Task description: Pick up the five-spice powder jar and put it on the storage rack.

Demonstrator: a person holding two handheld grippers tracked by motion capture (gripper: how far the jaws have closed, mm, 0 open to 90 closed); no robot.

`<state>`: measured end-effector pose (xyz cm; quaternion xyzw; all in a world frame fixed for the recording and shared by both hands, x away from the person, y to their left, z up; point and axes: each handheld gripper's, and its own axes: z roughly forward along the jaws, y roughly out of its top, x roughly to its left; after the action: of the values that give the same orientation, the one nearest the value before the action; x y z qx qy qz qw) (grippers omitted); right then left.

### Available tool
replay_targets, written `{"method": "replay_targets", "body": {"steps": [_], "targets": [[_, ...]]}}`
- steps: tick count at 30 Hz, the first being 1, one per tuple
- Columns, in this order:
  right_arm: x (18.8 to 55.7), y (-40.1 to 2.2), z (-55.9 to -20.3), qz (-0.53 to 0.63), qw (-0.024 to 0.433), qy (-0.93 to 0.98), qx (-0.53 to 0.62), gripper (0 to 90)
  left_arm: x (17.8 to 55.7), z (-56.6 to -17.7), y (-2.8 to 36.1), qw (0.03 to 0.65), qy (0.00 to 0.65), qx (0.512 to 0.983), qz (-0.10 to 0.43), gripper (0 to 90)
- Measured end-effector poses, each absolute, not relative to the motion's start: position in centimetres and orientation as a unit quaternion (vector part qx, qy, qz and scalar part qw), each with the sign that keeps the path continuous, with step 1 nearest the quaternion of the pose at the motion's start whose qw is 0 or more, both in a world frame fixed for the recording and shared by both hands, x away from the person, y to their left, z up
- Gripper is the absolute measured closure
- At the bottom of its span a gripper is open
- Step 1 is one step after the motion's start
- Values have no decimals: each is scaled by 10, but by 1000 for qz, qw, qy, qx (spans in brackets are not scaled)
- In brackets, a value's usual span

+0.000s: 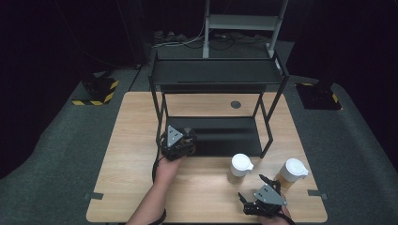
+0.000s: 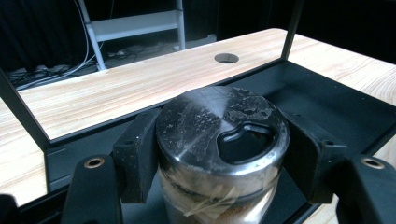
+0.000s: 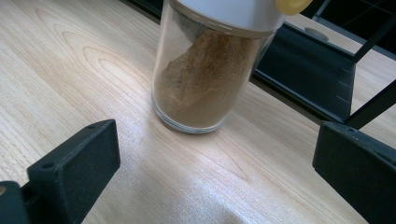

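A glass spice jar with a shiny dark metal lid stands on the lower shelf of a black rack. My left gripper is shut on it, with a pad on each side just below the lid. From above, the left gripper sits at the shelf's front left corner. Two white-lidded jars of brown powder stand on the table, one in front of the rack and one to its right. My right gripper is open near the table's front edge. In the right gripper view it faces a jar from a short distance.
The black two-shelf rack occupies the middle and back of the wooden table. A round cable hole lies behind it. Bare wood stretches to the left of the rack and along the front edge.
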<state>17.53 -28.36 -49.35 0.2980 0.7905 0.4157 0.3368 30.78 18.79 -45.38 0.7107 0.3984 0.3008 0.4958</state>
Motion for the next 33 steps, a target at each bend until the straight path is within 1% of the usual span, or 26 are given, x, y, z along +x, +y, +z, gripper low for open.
{"method": "replay_targets", "body": {"steps": [17,18,19,20,21,23,24,25,33], "targets": [[175,-283,-493,415,336,791,298,0,309,-452,187,491,403,712,297,327],[175,-283,-493,415,336,791,298,0,310,-452,186,490,405,712,298,315],[175,-283,-493,415,336,791,299,0,310,-452,185,489,410,710,298,285],[175,-283,-493,415,336,791,299,0,310,-451,184,487,411,711,297,232],[175,-283,-493,415,336,791,299,0,310,-451,183,485,413,711,299,232],[175,-283,-493,415,336,791,298,0,307,-451,178,477,414,710,309,164],[175,-283,-493,415,336,791,299,0,305,-451,173,471,422,706,319,77],[175,-283,-493,415,336,791,299,0,305,-451,173,471,422,706,319,42],[175,-283,-493,415,336,791,298,0,303,-450,174,476,407,710,322,8]]}}
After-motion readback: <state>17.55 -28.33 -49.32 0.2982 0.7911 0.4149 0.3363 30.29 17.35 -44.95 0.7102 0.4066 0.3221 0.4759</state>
